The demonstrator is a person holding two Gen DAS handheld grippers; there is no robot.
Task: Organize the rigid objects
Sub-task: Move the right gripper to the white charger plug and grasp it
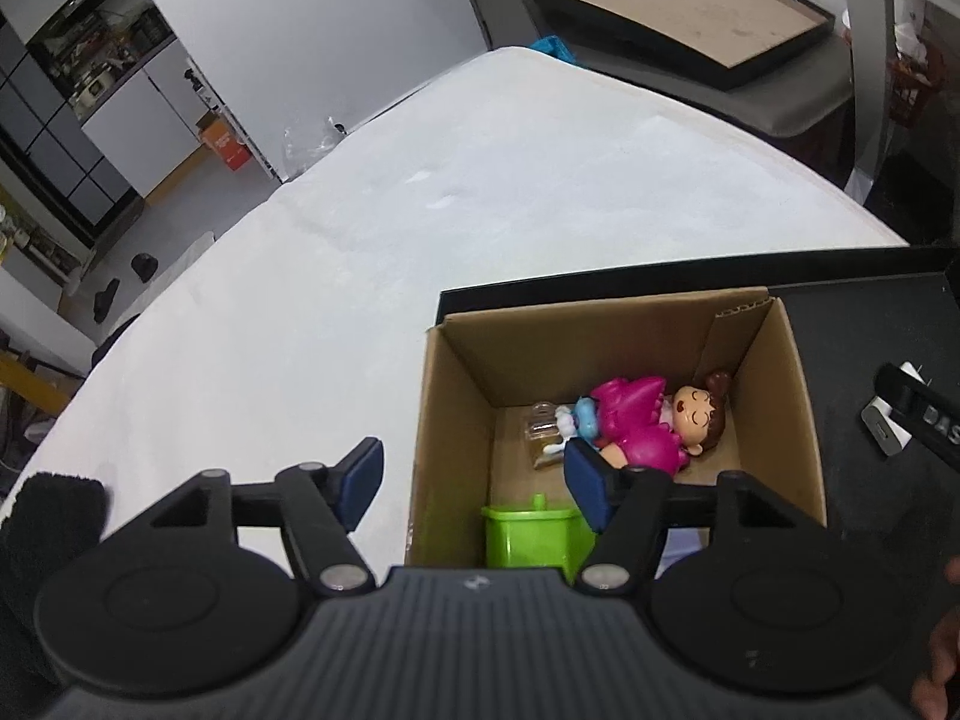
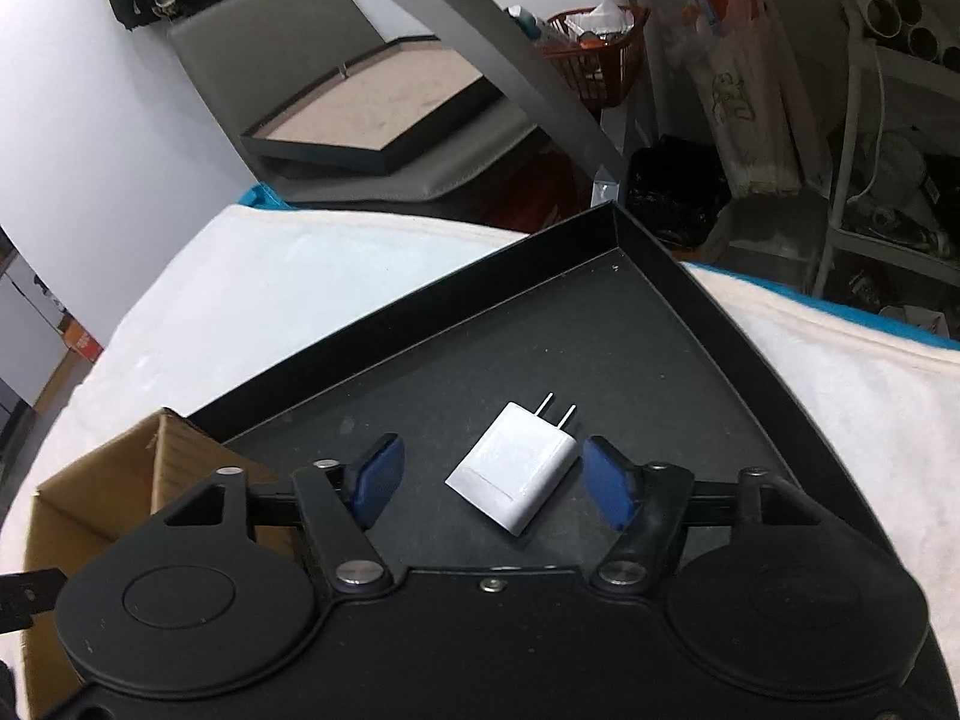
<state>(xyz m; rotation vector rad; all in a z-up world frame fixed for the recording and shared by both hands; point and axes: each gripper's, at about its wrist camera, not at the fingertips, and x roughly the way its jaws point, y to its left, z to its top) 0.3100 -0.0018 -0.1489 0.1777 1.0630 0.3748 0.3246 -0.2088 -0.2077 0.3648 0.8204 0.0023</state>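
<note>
- The left gripper (image 1: 474, 480) hangs over the near-left wall of the open cardboard box (image 1: 462, 408), its blue-padded fingers (image 1: 363, 480) spread apart with nothing between them: one finger is outside that wall, above the white cloth, the other over the box's inside.
- Inside the box, a green plastic container (image 1: 531, 534) sits at the near side.
- Further in lies a small clear bottle (image 1: 543, 429), and touching it on its right is a doll in a pink dress (image 1: 642, 426), lying on its side with its head towards the box's right wall.
- The box stands in the left part of a shallow black tray (image 2: 636, 240).
- To the right of the box, on the tray's bare floor, lies a white two-pin charger plug (image 2: 519, 471), prongs pointing away from the box.
- The right gripper (image 2: 501, 480) sits low over the tray with the plug between its wide-set fingers; the right-hand pad (image 2: 609, 480) is just beside the plug, and whether it touches I cannot tell.
- The tray rests on a table covered in white cloth (image 1: 420, 210).
- Beyond the table, another black tray with a brown floor (image 2: 372, 114) lies on a grey padded seat (image 2: 444, 171), and right of that a red basket (image 2: 594, 54) and cluttered shelves (image 2: 888, 138).
</note>
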